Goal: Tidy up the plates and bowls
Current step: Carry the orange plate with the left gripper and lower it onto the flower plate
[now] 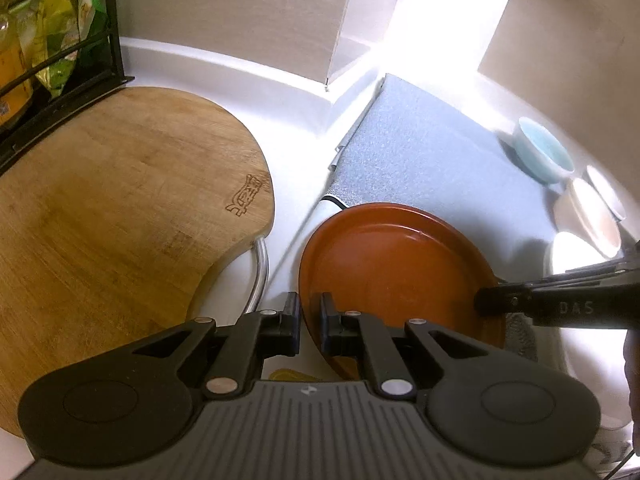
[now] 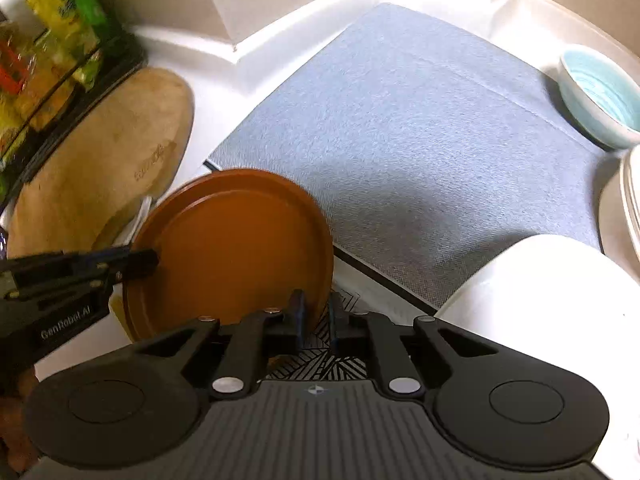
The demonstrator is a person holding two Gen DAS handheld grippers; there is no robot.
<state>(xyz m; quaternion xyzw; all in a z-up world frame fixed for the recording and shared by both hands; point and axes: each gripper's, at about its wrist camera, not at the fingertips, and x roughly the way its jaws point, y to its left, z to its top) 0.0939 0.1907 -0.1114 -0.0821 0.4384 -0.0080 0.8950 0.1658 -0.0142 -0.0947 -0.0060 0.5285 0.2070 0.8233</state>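
Seeing wide open room on the grey mat (image 2: 420, 128), running free up to the white wall corner; being bordered on the right edge by the pale blue bowl (image 2: 604, 96) and the stacked light bowls (image 1: 588, 212), on the left by the wooden cutting board (image 1: 120, 208) and the black wire rack (image 1: 60, 80). Holding the brown plate (image 1: 396, 268) tilted, over the near left corner of the mat and the white counter. Pinching its left rim with the left gripper (image 1: 310, 316), jaws nearly closed on the thin edge. Pinching the opposite rim with the right gripper (image 2: 318, 316), jaws standing narrow around the edge
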